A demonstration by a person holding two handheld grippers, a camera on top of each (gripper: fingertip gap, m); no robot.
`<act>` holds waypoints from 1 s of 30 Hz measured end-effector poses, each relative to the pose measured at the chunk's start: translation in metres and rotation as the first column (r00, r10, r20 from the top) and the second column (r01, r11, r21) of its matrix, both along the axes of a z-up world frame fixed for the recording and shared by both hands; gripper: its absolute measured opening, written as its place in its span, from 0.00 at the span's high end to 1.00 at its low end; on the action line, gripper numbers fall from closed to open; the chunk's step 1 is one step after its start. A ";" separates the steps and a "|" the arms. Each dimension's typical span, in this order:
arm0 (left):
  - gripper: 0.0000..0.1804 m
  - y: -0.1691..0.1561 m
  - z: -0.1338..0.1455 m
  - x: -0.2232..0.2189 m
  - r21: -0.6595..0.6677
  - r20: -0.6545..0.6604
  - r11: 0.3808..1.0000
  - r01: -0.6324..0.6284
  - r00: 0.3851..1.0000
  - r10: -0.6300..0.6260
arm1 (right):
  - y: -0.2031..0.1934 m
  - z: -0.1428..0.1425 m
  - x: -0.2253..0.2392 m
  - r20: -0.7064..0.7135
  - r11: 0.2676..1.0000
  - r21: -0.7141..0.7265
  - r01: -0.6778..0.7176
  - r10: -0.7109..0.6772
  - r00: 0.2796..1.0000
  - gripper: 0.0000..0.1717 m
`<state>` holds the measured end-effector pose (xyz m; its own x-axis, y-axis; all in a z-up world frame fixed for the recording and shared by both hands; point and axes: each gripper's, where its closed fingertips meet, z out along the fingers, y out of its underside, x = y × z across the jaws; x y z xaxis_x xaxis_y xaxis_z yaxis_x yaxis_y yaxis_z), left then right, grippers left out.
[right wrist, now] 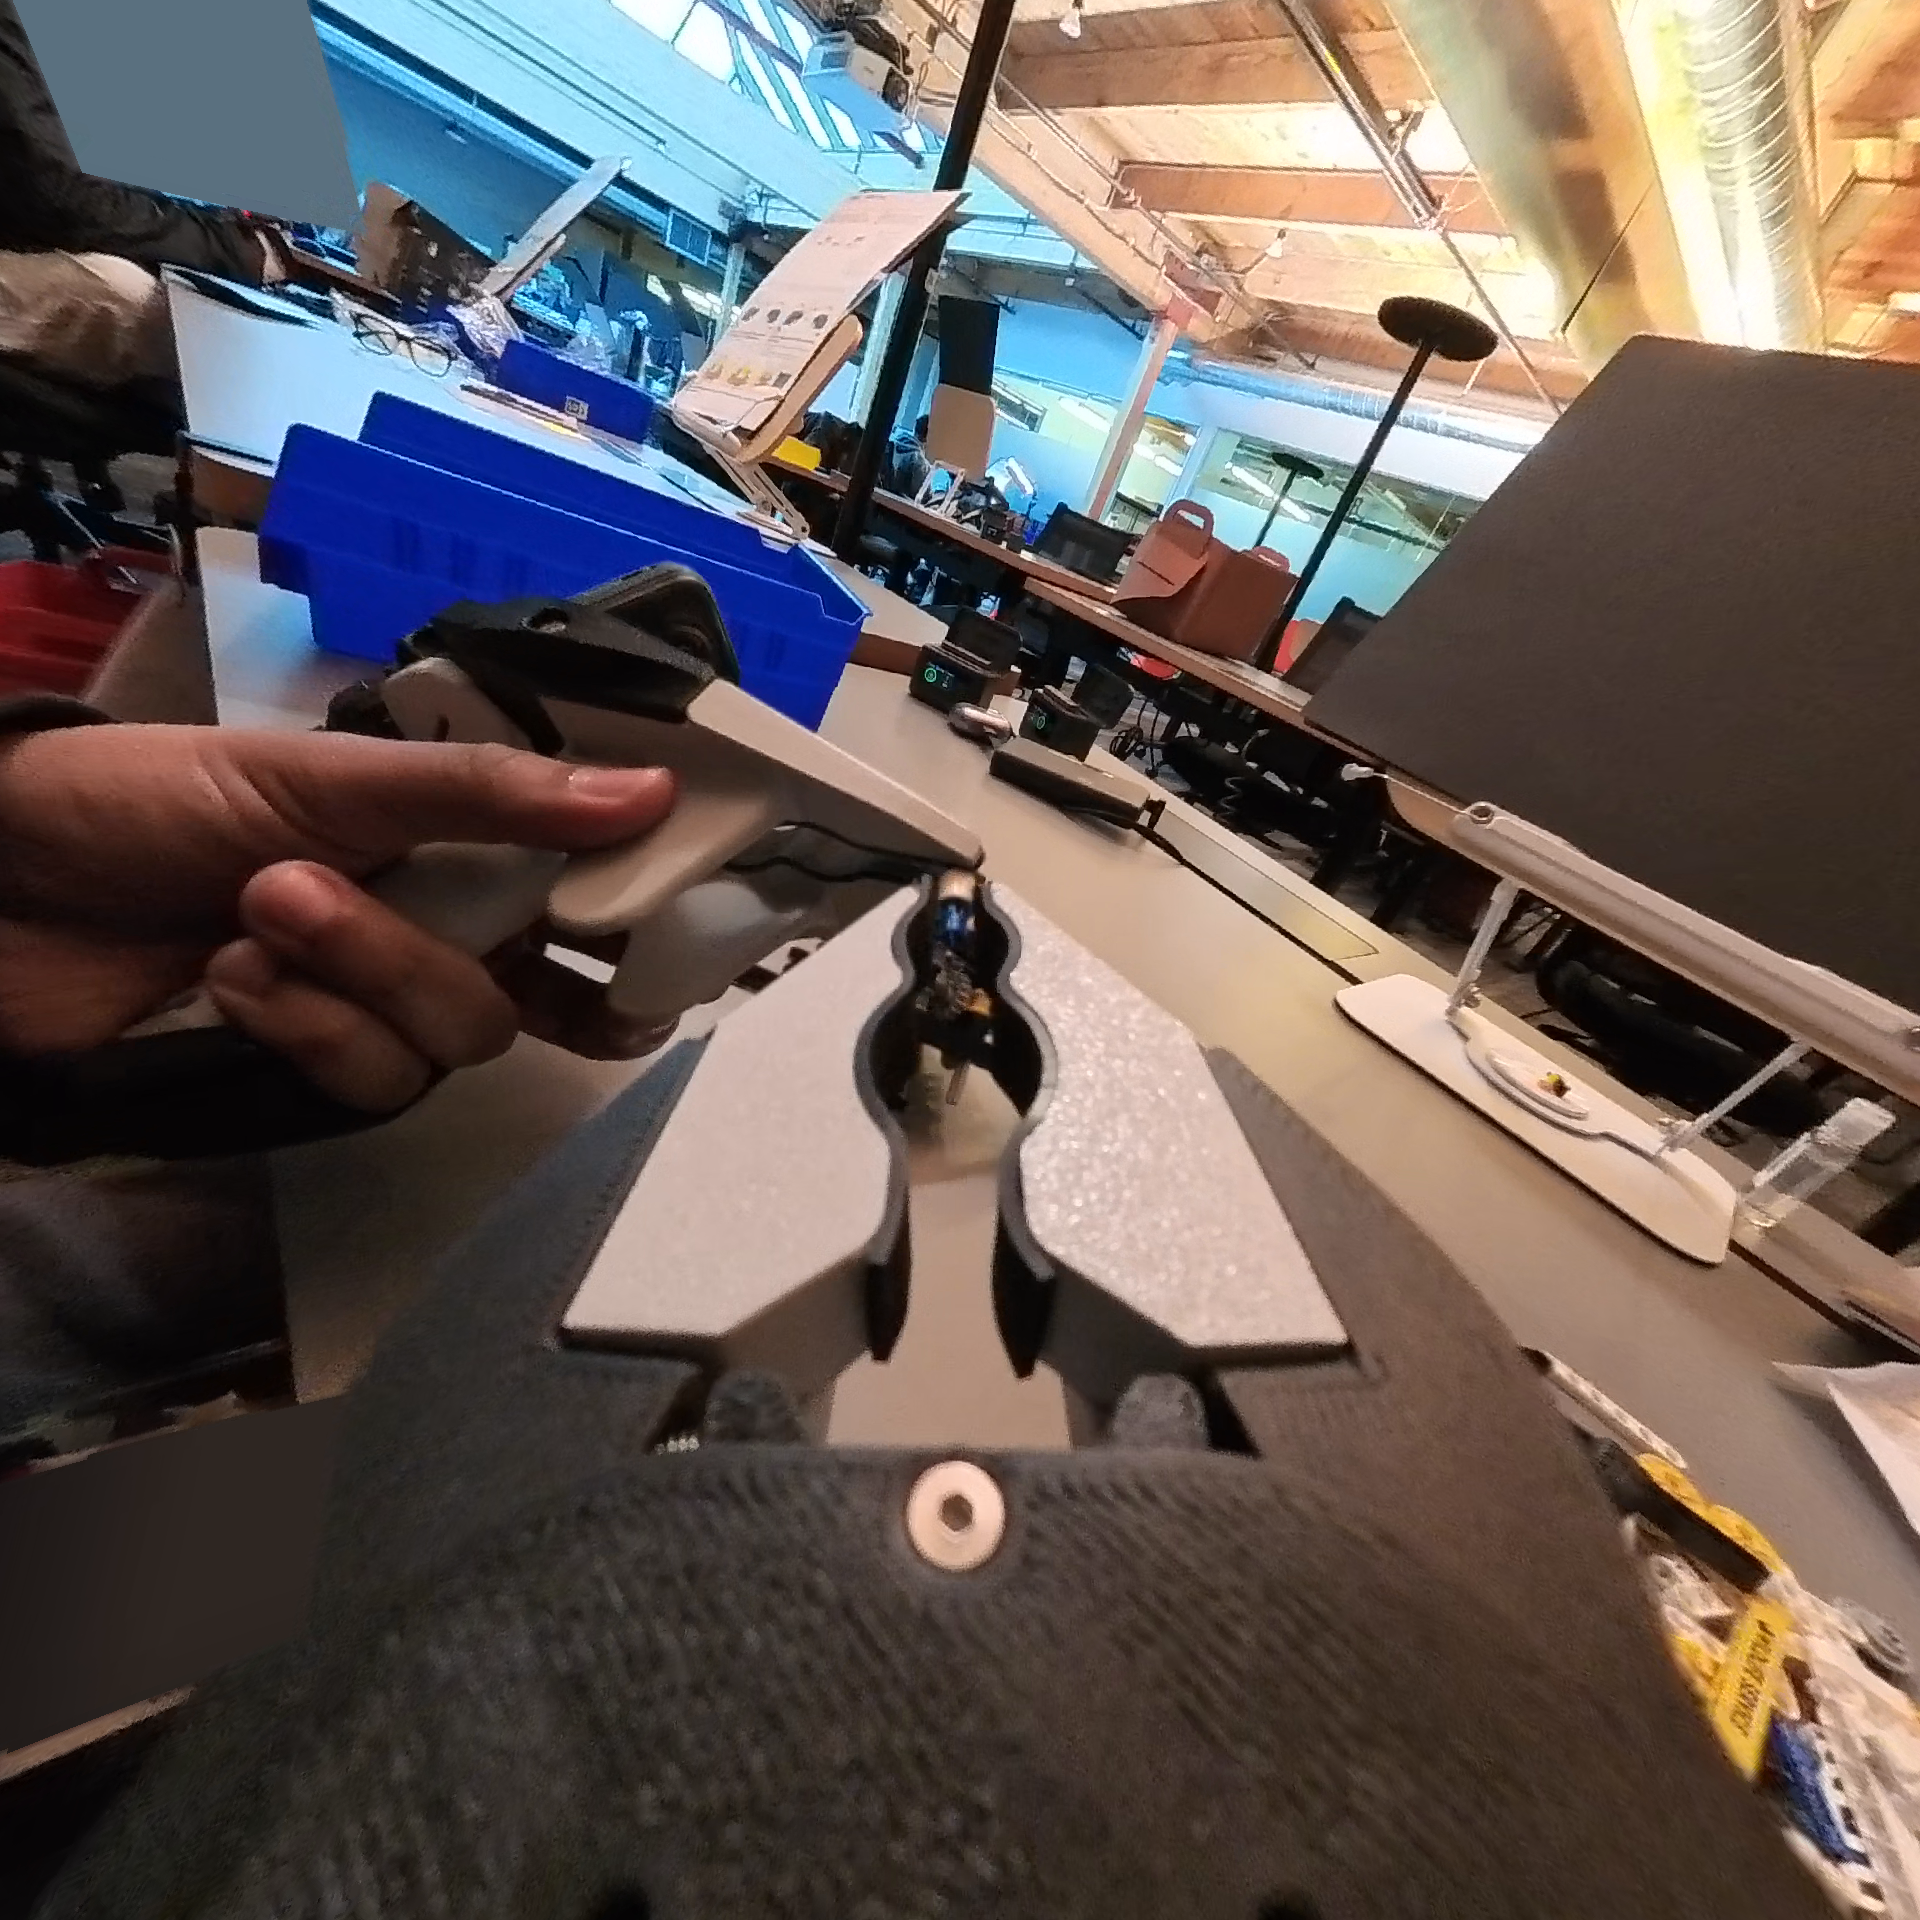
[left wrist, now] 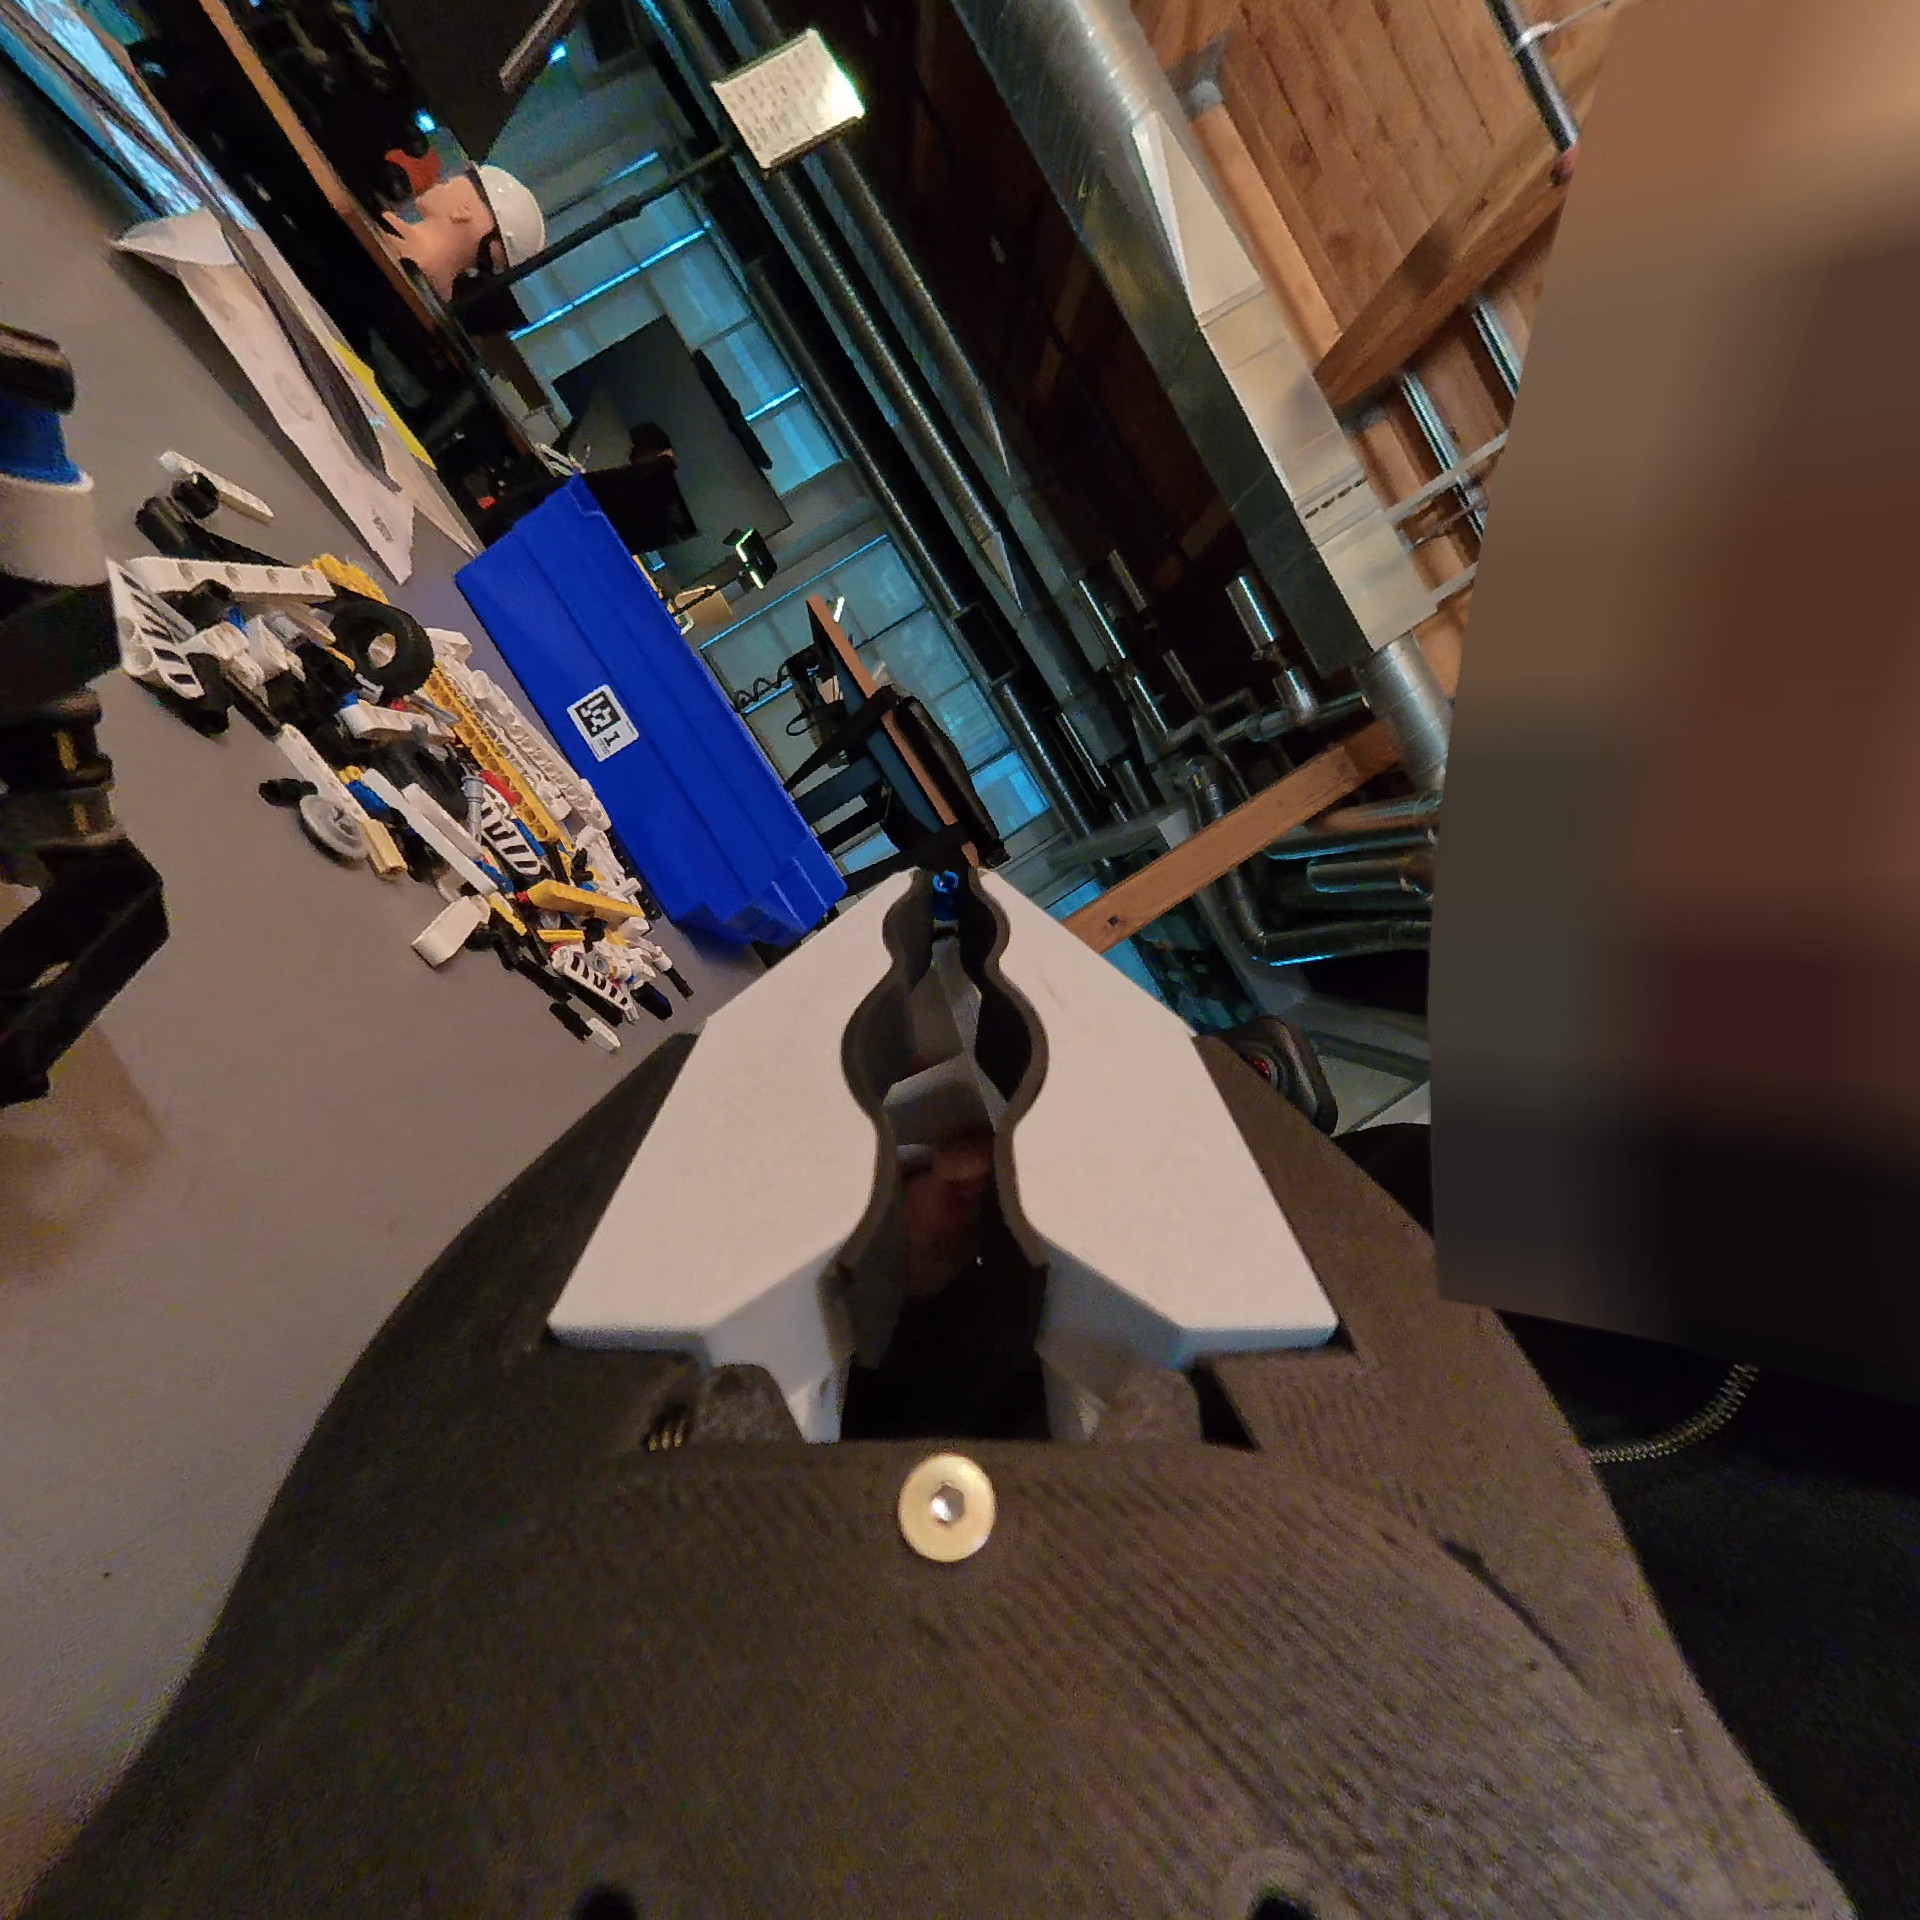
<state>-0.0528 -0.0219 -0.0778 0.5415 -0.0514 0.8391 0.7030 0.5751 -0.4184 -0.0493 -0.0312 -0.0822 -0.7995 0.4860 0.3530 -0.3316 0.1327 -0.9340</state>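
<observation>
Because both grippers are lifted off the grey table [left wrist: 260, 1195] and brought tip to tip, neither rests on anything. The left gripper [left wrist: 943, 883] has its jaws nearly together, and a small blue pin [left wrist: 943, 885] sits pinched at the very tip between the dark pads; held that far forward, the pin probably stays free at its end so it can meet another part. In the right wrist view the right gripper [right wrist: 956, 904] is likewise closed, on a small blue-and-dark assembly [right wrist: 951, 935] that runs back along the slot between its fingers, with a pale end poking out at the tip. The left gripper's finger [right wrist: 831, 779] comes in from the side and its tip is just beside that pale end; whether they touch I cannot tell. A hand [right wrist: 260, 883] wraps the left gripper's handle.

To the left of the left gripper lies a pile of construction-toy pieces [left wrist: 416, 748], white, yellow, black and blue, spread loose on the table. Just beyond the pile, near it, stands a blue bin [left wrist: 644, 717].
</observation>
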 end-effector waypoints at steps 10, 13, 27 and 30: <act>0.99 -0.003 -0.002 -0.002 0.032 0.036 0.999 -0.029 0.999 0.028 | -0.004 0.000 -0.003 0.074 1.000 0.012 -0.014 0.013 0.997 0.98; 0.98 -0.012 0.002 -0.008 0.042 0.037 0.993 -0.110 0.993 0.108 | 0.002 0.002 -0.002 0.081 1.000 -0.013 -0.009 0.010 0.997 0.97; 0.98 -0.052 0.014 -0.018 -0.047 -0.065 0.973 -0.228 0.972 0.225 | 0.087 -0.064 -0.079 0.279 0.907 0.289 0.306 -0.386 0.879 0.97; 0.98 -0.031 0.006 -0.015 -0.157 -0.094 0.969 -0.193 0.979 0.180 | 0.124 -0.087 -0.106 0.408 0.852 0.390 0.349 -0.500 0.764 0.86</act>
<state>-0.0678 -0.0526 -0.0713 0.5927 0.1920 0.7822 0.5514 0.6112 -0.5678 -0.1557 0.0924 -0.1688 -0.6330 0.7586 0.1547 0.2996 0.4243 -0.8545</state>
